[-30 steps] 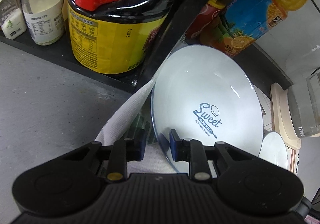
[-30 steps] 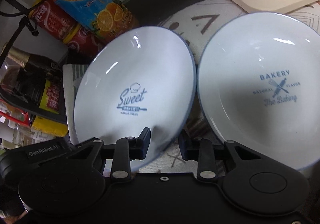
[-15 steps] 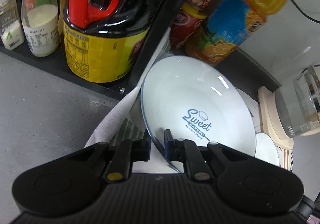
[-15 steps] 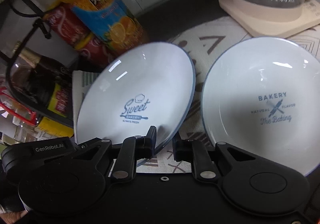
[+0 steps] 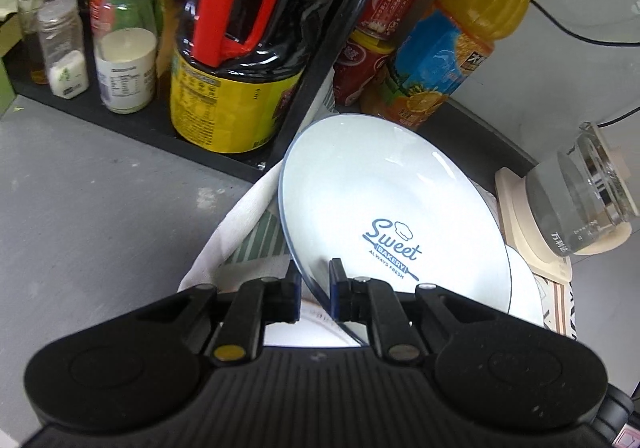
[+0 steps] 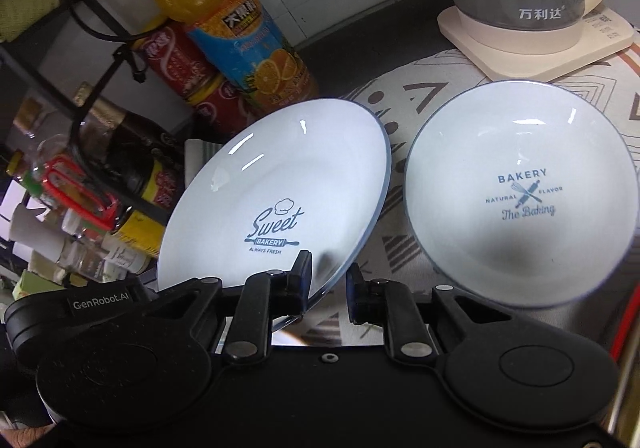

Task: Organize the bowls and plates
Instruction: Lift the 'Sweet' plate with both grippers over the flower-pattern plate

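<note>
**Ana:** Two grippers on one dish! Far left in the left wrist view, a small spice jar (image 5: 66, 47) and a white-capped bottle (image 5: 127, 35) stand on the black rack (image 5: 132, 123), then the big dark sauce jug (image 5: 236, 59) with its red handle.

**Ben:** And right of the jug, the "Sweet Bakery" plate (image 5: 392, 215), tilted up on edge, its printed face toward the camera. The left gripper (image 5: 314, 288) is clamped on its lower left rim, pads pressing either side of the edge.

**Ana:** A white cloth (image 5: 236, 224) lies just beside that rim. Behind the plate, red cans (image 5: 384, 19) and an orange juice bottle (image 5: 460, 43); far right, the glass kettle (image 5: 580, 199) on its cream base.

**Ben:** Right wrist view now. Rack and jug at left, juice bottle behind, and the same plate (image 6: 280, 191) tipped with its left side raised.

**Ana:** The right gripper (image 6: 328, 284) has pinched the plate's lower right rim; one pad sits on the white face, the other beneath the edge.

**Ben:** So both grippers grip the same plate, opposite sides.

**Ana:** Just to its right, close but apart, the "Bakery Natural Flavor" bowl (image 6: 520, 191) rests flat on the patterned mat (image 6: 420, 95).

**Ben:** Kettle stands beyond the bowl, upper right, partly on that mat.
</note>
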The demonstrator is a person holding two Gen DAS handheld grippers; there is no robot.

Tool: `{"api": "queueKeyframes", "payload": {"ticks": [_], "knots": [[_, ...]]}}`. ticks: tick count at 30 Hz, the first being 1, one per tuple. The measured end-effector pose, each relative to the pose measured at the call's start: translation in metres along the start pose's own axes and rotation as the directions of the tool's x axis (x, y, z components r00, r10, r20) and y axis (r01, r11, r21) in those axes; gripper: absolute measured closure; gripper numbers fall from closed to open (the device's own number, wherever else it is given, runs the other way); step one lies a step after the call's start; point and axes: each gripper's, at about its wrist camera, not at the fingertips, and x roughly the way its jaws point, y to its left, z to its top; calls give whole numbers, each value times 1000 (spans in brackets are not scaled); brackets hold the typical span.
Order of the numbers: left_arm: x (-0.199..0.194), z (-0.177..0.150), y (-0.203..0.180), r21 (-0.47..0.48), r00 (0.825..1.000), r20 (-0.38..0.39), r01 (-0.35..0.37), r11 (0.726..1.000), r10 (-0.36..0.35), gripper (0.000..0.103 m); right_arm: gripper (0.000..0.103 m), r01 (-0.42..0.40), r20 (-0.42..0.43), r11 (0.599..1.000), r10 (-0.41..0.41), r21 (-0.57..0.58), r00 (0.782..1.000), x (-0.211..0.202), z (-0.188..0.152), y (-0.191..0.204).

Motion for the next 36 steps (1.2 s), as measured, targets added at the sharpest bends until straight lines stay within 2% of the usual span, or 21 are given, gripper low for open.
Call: {"api": "queueKeyframes", "payload": {"ticks": [10, 17, 27, 36], "knots": [[-41, -23, 9, 3, 999, 31, 11, 1000, -11, 91, 86, -18, 32, 999, 18, -27, 999, -36, -23, 8], [-62, -50, 18, 1, 999, 36, 15, 1000, -15, 91, 86, -15, 39, 999, 17, -44, 999, -56, -45, 6], [-84, -87, 37, -30, 1000, 19, 22, 999, -22, 91, 86, -1, 26, 997, 4, -82, 1000, -75, -81, 4], [-92, -103, 48, -51, 1000, 12, 16, 999, -15, 91, 86, 14, 7, 992, -13, -126, 1000, -82, -101, 8]]}}
